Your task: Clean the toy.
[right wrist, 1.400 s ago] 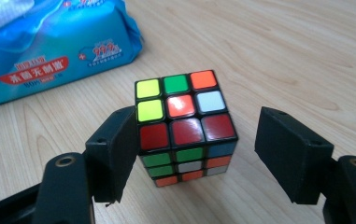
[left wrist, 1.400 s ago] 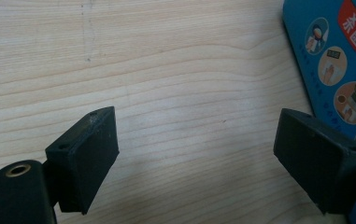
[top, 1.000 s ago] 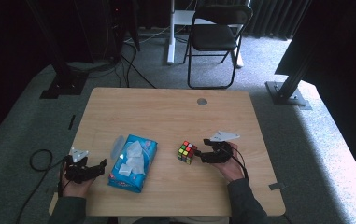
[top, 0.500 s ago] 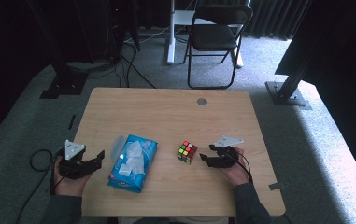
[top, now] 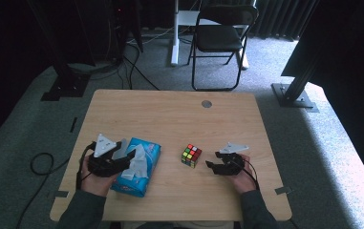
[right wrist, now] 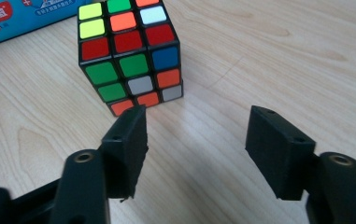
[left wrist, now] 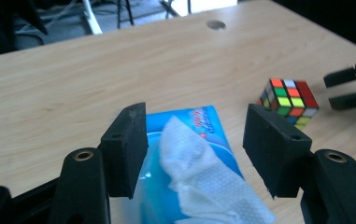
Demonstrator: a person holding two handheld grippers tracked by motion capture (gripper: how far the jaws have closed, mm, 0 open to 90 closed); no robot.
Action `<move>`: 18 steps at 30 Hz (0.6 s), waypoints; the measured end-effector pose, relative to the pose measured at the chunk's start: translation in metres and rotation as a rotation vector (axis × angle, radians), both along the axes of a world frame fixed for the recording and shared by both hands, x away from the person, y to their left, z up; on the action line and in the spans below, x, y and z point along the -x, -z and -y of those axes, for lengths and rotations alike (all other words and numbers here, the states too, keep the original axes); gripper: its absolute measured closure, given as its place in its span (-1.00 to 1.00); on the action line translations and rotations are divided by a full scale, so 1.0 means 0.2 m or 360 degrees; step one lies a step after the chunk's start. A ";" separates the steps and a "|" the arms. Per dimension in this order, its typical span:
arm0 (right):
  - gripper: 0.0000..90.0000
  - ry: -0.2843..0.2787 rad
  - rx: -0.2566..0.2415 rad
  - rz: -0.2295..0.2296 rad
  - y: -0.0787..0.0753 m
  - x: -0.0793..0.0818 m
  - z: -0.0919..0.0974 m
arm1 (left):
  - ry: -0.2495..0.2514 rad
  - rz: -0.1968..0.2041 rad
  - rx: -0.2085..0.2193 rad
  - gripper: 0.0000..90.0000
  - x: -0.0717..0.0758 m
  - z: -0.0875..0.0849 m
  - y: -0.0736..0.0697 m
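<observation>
A blue tissue pack point(top: 144, 169) lies at the table's front left with a white tissue point(left wrist: 199, 172) sticking up from its slot. My left gripper point(top: 126, 158) hovers over the pack's left side. It is open, its jaws have just been closing, and the tissue rises between them point(left wrist: 196, 140) untouched. A scrambled colour cube point(top: 191, 155) stands near the middle front. My right gripper point(top: 211, 167) is low on the table just right of the cube point(right wrist: 129, 56). It is open with nothing between its fingertips point(right wrist: 196, 140), and its jaws have just been closing.
The wooden table point(top: 170, 119) has a round cable hole point(top: 207, 103) near its far edge. Behind it stand a black folding chair point(top: 220, 38) and black stand bases point(top: 294, 95). A cable point(top: 41, 162) loops on the carpet to the left.
My left gripper has risen from the table's left edge and moved right over the tissue pack, its jaws narrower. My right gripper drew slightly toward the near edge. The cube has not moved.
</observation>
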State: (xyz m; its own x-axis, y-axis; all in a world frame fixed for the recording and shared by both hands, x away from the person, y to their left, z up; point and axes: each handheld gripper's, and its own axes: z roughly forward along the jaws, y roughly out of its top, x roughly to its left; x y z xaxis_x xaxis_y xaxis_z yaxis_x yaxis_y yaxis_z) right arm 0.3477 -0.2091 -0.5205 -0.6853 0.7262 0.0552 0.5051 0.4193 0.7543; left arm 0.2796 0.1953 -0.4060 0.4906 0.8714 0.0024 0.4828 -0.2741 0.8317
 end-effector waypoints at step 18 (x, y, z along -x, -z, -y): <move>-0.15 0.0041 0.0074 -0.0023 0.08 -0.01 -0.03 | 0.0062 -0.0180 -0.0204 -0.19 -0.11 0.16 0.21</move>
